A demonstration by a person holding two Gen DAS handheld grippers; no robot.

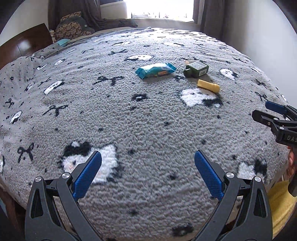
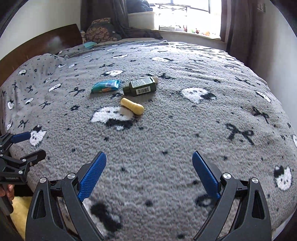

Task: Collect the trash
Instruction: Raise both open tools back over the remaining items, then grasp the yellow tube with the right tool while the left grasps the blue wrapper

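Three bits of trash lie together on a grey patterned blanket (image 1: 130, 120) in the middle of a bed. A blue snack wrapper (image 1: 156, 70) (image 2: 106, 85) lies leftmost. A dark green bottle (image 1: 196, 69) (image 2: 140, 87) rests on its side to the right of it, barcode up. A small yellow tube (image 1: 208, 85) (image 2: 132, 106) sits nearer to me. My left gripper (image 1: 148, 157) is open over the blanket's near part, well short of the trash, with nothing between its blue pads. My right gripper (image 2: 149, 157) is open and empty too, equally far back.
A dark wooden headboard (image 1: 24, 44) and patterned cushions (image 1: 71, 26) stand at the far left. A bright window (image 2: 185, 14) with curtains lies beyond the bed. A pale cylinder (image 1: 191, 62) pokes out behind the bottle. Yellow fabric (image 1: 280, 205) shows at the bed's near edge.
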